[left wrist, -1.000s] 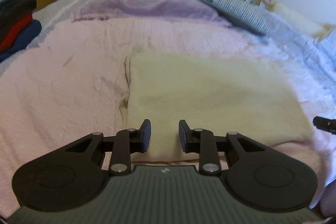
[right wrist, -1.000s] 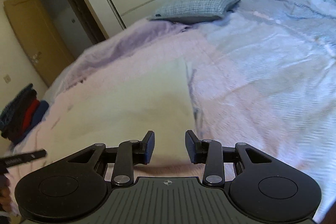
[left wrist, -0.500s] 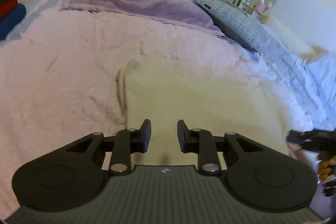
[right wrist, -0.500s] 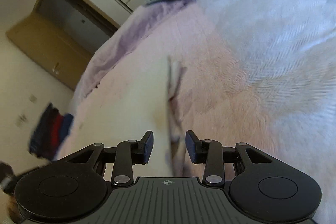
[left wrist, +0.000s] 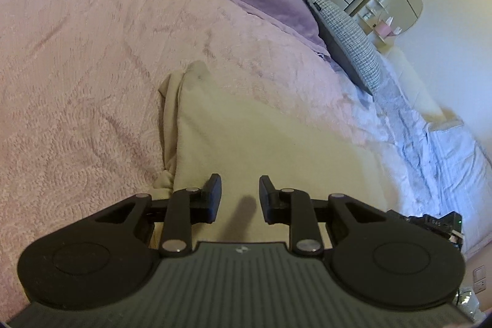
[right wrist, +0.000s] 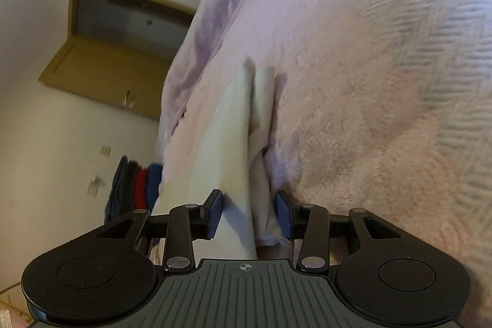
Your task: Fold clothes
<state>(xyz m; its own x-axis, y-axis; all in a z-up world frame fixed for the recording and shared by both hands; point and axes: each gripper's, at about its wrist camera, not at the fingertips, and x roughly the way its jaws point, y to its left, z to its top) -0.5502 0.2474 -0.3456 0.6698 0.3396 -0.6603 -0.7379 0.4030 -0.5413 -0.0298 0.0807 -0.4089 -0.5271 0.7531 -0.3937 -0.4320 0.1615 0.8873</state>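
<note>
**Both grippers lining up on the near edge of the cream garment**

On the left, the left gripper (left wrist: 236, 194) hovers over the near-left part of the cream garment (left wrist: 270, 143), which lies flat and already folded on the pink bedspread (left wrist: 77, 82). Its jaws stand apart with nothing between them; only its shadow falls on the cloth, and the garment's bunched left edge sits just beside the left finger.

On the right, the right gripper (right wrist: 247, 212) is tipped onto its side, straddling the garment's (right wrist: 233, 125) stacked right edge. Its jaws are opening, the layered cloth between them but not pinched by the pads.

The step in hand looks like taking hold for another fold. Next, each gripper probably needs to settle lower and close on all layers at its corner, so none slips out when lifted.
</note>
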